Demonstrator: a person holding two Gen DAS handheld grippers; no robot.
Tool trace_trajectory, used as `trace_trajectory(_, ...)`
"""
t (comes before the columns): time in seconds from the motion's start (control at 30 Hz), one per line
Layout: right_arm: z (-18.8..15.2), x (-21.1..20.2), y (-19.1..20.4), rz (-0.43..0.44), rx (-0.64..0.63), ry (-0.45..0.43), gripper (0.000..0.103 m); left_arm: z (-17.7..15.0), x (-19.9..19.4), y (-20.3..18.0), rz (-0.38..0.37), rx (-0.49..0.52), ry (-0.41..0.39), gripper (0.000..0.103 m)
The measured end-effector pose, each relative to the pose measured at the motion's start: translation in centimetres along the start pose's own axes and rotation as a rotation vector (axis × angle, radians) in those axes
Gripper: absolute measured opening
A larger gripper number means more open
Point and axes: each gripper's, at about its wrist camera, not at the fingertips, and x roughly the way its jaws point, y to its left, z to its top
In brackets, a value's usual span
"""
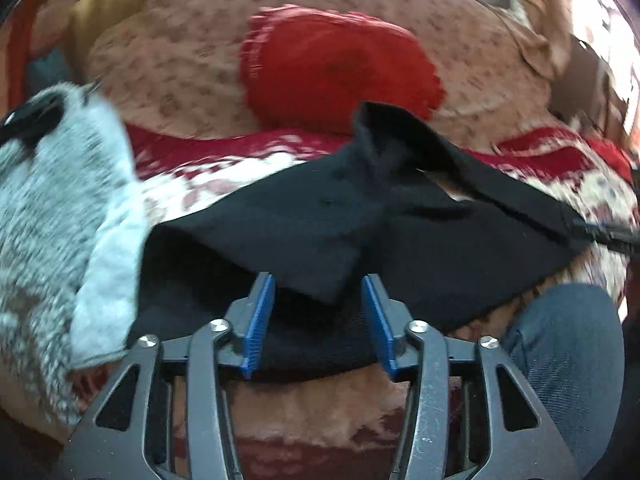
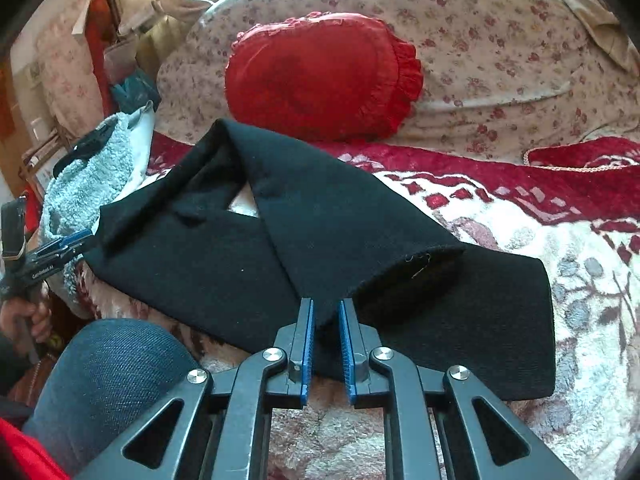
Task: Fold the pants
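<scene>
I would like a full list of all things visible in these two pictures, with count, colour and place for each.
pants: one pair, black, legs folded over on the blanket near the bed's front edge
round cushion: one, red with frilled rim, on the flowered sheet behind the pants
flowered sheet: one, cream with small red flowers, far part of the bed
blanket: one, red and white patterned, under the pants
fluffy garment: one, grey-white, left of the pants
left tool: one, dark grey with blue pads, open, a pants corner between the pads
right tool: one, same colours, narrowly open around a pants edge
knee in jeans: one, blue, at the bed's front edge
hand: one, holding the left tool's handle
</scene>
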Motion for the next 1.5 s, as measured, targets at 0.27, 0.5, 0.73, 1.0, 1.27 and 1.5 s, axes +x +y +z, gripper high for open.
trace_trajectory(0.27,-0.8,1.0,0.8,0.007,-0.028,0.066,0.018,0.3,1.4,-0.9,-0.008,0.078,0.005,0.063)
trace_trajectory(0.5,-1.0,1.3,0.6,0.092,-0.001,0.087,0.018,-1.0,1.3,0.5,-0.277,-0.134,0.068,0.044)
trace_trajectory(0.73,-1.4,2.4,0.2,0.085,0.028,0.133,0.021,0.4,5.0,0.0,-0.373,-0.229,0.187,0.043)
trace_trajectory(1.0,-1.4,2.6,0.4,0.086,0.024,0.135,0.026,10.0,5.4,6.8,0.143,-0.186,0.022,0.042)
trace_trajectory(1.27,-1.3,2.2,0.3,0.123,0.031,0.126,0.029,9.7,1.2,9.5,0.142,-0.326,-0.071,0.043)
trace_trajectory(1.5,-0.3,0.4,1.7,0.391,0.032,0.025,0.029,2.9,4.1,1.0,-0.024,-0.266,0.077,0.044)
